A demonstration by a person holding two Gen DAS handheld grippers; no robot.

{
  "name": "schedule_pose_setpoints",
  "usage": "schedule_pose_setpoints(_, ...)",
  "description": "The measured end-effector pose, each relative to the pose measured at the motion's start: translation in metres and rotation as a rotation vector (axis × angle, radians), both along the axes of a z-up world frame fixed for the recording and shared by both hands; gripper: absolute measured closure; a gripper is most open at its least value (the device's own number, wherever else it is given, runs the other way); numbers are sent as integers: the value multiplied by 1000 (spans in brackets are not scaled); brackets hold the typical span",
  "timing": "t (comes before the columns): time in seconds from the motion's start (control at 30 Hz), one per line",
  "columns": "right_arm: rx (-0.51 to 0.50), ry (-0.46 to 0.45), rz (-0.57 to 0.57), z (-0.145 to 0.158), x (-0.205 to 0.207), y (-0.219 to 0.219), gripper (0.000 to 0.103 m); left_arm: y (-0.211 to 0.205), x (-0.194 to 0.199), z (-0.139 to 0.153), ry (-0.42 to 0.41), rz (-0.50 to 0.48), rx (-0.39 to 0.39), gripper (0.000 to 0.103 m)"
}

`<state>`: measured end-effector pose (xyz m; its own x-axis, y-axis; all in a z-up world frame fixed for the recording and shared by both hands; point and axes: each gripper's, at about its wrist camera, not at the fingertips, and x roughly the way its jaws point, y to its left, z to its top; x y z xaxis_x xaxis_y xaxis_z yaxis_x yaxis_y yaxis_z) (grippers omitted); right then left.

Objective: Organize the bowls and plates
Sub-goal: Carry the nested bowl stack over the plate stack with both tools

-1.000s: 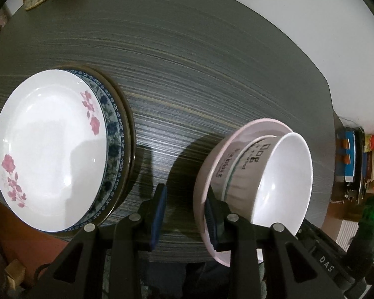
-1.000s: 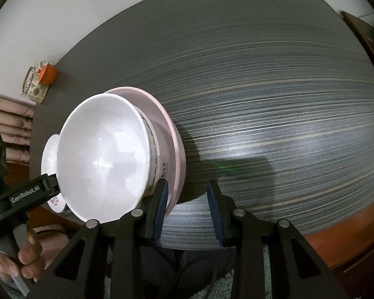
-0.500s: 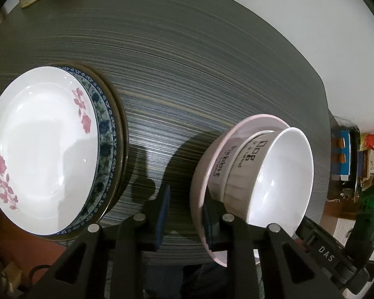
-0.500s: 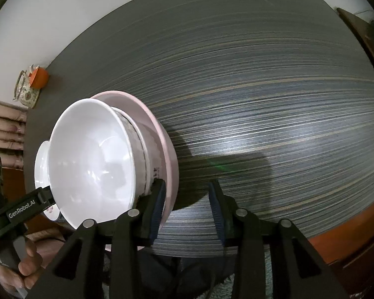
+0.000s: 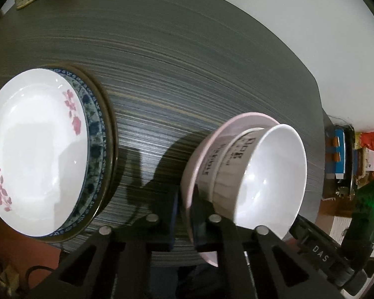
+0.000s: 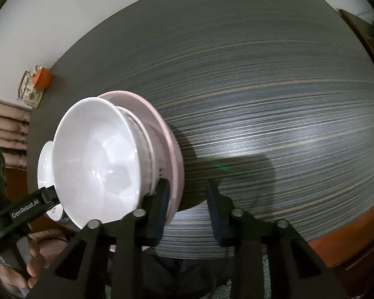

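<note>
I pinch the pink bowl's (image 5: 194,174) rim with my left tool (image 5: 184,214); my right tool (image 6: 187,209) is closing on the opposite rim, to lift the nested stack level.

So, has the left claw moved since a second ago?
Yes. The left claw has closed inward onto the rim of the pink bowl; the strip of table seen between its fingers before is gone.

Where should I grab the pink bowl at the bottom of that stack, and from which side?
Probably by its rim, coming down from above. The pink bowl sits upright on the table, and its lip flares out past the lettered bowl and white bowl nested inside. Pinch that exposed lip at the near edge, one finger inside and one outside.
</note>
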<state>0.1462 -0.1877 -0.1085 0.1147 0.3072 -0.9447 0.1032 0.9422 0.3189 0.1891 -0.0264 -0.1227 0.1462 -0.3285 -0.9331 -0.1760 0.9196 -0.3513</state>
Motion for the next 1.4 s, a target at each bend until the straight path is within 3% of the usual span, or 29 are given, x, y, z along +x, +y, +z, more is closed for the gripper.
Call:
schedule_pose_setpoints(0.17,5,-13,14,3,2,9,90,7,0,1,-1,1,-1,96)
schedule_pose_setpoints(0.93,6,-50,10,13,-2,5,89,-1,-6,17,-43,6,18,97)
schedule_pose_setpoints(1.4,0,-111,68,45,-2,23,89,39,-17,52,-93,61,30,97)
